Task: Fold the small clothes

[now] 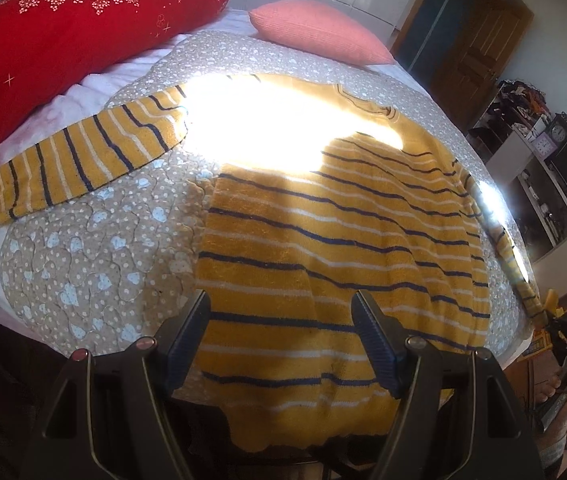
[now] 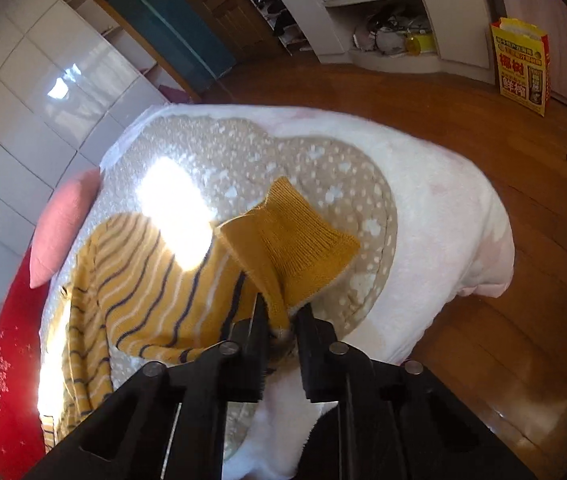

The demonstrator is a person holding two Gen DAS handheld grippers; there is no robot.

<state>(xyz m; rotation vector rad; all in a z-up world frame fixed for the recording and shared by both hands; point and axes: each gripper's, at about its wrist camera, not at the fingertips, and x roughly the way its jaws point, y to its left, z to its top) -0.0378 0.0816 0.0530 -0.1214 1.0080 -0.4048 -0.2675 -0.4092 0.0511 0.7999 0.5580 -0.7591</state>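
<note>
Two pillows flank the sweater; right gripper pinches its cuff.

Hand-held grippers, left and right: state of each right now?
Left hand-held gripper: open, holding nothing, over the sweater hem.
Right hand-held gripper: closed on the sweater's sleeve cuff.

Sunlit bed, wooden floor, white shelving — perhaps a wardrobe.

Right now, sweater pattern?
Sweater: mustard yellow with navy and white stripes; clearest in the left wrist view.
</note>
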